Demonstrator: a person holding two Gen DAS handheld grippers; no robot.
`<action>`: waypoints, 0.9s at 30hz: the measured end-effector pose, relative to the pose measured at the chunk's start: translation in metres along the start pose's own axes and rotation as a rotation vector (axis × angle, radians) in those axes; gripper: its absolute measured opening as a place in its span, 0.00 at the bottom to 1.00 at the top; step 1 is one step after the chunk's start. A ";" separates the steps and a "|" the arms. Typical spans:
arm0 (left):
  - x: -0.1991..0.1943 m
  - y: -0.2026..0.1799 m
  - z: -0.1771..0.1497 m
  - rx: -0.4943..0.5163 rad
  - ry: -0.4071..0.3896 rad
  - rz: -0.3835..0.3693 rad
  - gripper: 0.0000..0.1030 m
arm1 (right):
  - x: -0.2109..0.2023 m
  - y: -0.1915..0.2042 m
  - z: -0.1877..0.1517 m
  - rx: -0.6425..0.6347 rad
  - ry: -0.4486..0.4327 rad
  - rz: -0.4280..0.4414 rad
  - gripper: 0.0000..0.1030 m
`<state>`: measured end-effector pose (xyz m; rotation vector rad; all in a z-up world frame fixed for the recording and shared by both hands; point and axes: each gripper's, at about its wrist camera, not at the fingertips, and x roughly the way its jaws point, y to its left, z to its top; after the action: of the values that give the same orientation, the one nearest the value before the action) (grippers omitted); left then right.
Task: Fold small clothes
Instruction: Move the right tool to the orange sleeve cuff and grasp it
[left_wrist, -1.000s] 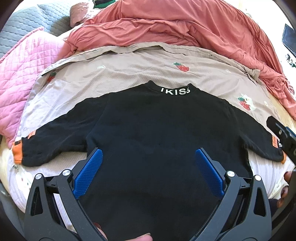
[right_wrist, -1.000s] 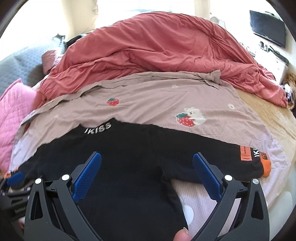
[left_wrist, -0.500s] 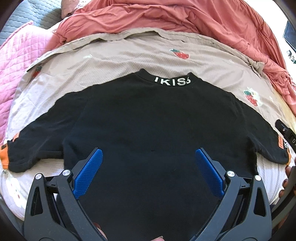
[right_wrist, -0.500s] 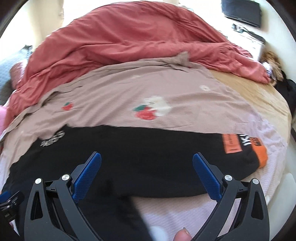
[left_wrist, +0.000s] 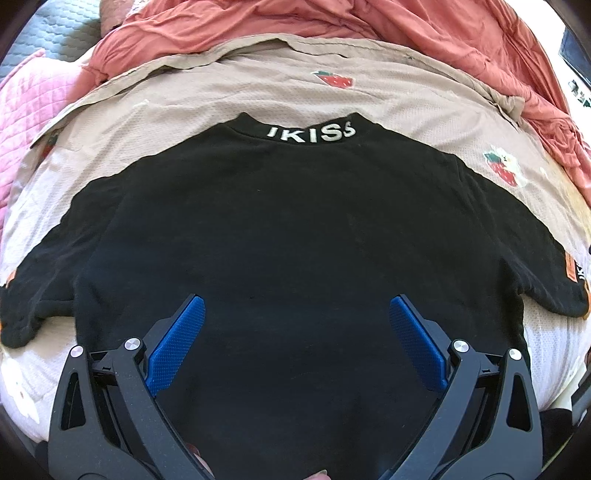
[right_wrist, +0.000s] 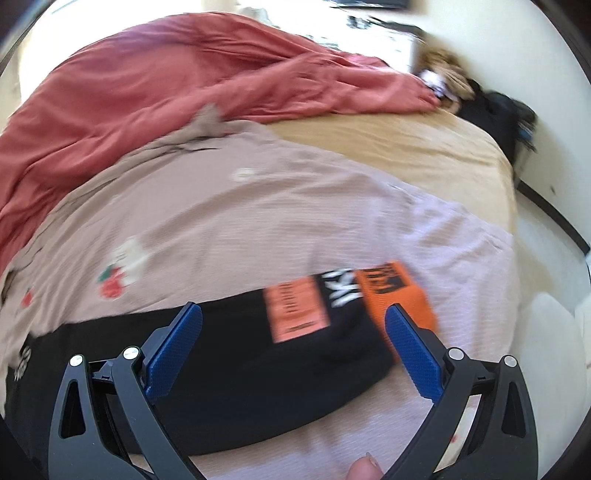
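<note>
A small black sweatshirt (left_wrist: 288, 236) lies flat on the bed, back up, with white letters on its collar (left_wrist: 312, 133) at the far side. Both sleeves spread sideways. My left gripper (left_wrist: 293, 306) hovers open over the lower middle of the body, nothing between its blue fingers (left_wrist: 177, 338). In the right wrist view, which is blurred, my right gripper (right_wrist: 293, 314) stands open above the sweatshirt's right sleeve (right_wrist: 258, 354). That sleeve carries an orange patch (right_wrist: 297, 310) and ends in an orange cuff (right_wrist: 397, 295), which lies by the right finger (right_wrist: 415, 354).
The sweatshirt rests on a beige sheet with strawberry prints (left_wrist: 369, 96). A crumpled red blanket (left_wrist: 388, 26) fills the far side and a pink quilt (left_wrist: 22, 110) the left. A tan mattress cover (right_wrist: 406, 147) and the bed's right edge (right_wrist: 546, 302) show in the right wrist view.
My right gripper has swung right along the sleeve to the orange cuff end. My left gripper has moved forward and lower over the sweatshirt's body. Both stay open.
</note>
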<state>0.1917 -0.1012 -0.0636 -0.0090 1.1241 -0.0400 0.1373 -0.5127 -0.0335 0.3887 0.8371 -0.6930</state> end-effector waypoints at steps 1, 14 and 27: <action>0.001 -0.002 0.000 0.001 0.001 -0.004 0.92 | 0.004 -0.007 0.001 0.016 0.012 -0.013 0.96; 0.009 -0.026 -0.003 0.040 0.001 -0.043 0.92 | 0.050 -0.044 -0.001 0.081 0.157 -0.115 0.96; 0.000 -0.002 -0.012 -0.032 -0.017 -0.051 0.92 | 0.042 -0.045 0.005 0.105 0.121 -0.041 0.25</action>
<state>0.1807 -0.1033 -0.0690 -0.0665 1.1072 -0.0666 0.1287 -0.5651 -0.0653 0.5129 0.9276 -0.7595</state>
